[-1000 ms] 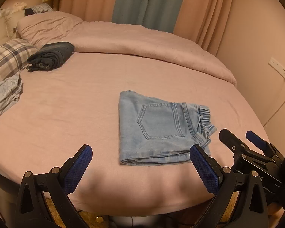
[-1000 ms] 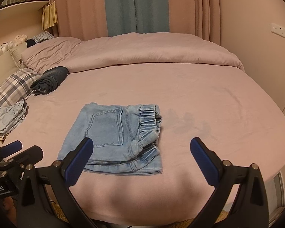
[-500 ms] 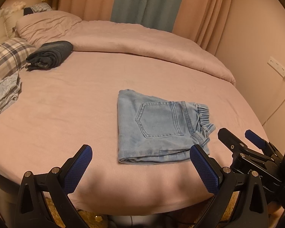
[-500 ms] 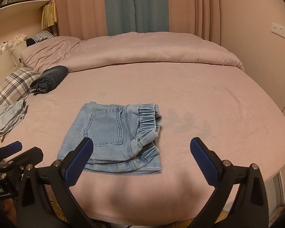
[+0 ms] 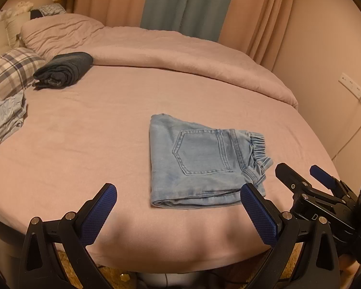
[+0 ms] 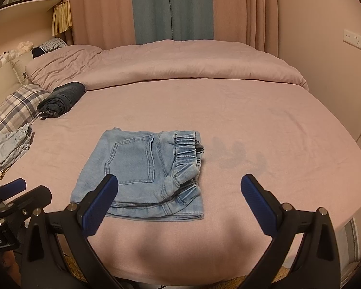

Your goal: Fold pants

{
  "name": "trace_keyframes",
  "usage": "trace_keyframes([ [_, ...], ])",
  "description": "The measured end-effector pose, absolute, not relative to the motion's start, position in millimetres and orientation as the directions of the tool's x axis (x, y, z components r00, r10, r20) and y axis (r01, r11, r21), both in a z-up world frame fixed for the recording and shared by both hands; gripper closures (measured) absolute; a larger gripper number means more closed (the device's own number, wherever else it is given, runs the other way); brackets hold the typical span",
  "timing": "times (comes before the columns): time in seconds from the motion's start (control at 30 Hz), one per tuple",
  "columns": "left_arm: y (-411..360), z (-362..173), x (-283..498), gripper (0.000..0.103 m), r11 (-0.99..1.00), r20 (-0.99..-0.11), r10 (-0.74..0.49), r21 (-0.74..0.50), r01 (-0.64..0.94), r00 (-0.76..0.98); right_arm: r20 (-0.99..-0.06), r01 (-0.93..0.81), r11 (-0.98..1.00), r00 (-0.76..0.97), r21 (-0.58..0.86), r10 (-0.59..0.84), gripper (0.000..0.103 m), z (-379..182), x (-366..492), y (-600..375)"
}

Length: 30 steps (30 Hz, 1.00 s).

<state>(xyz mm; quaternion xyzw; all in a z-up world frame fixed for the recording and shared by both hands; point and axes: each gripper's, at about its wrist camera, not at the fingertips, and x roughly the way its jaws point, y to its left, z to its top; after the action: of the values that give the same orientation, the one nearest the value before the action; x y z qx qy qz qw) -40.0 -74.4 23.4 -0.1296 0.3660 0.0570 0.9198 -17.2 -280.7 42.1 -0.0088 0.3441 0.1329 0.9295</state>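
Note:
Light blue denim pants lie folded into a compact rectangle on the pink bed, back pocket up, elastic waistband to the right. My left gripper hovers open near the bed's front edge, just short of the pants' near fold. My right gripper is open too, its left fingertip overlapping the pants' near left corner in view. Neither holds anything. In the left wrist view, the right gripper shows at the lower right.
A rolled dark garment rests at the back left by a plaid pillow. A crumpled pale blue garment lies at the left edge. A bunched pink duvet spans the back. Wall sockets sit to the right.
Both views shift only slightly; the grippers stay open and drift a little back from the folded pants, which have not moved.

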Motion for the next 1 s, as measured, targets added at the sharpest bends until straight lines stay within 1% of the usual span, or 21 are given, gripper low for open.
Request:
trace_keyframes([
  [1.0,-76.0,26.0,-40.9,0.001,0.96,-0.682,0.006,-0.2,-0.195,0.731,-0.645,-0.245,0.968,0.73,0.061,0.226,0.0,42.5,-18.0,-279.3],
])
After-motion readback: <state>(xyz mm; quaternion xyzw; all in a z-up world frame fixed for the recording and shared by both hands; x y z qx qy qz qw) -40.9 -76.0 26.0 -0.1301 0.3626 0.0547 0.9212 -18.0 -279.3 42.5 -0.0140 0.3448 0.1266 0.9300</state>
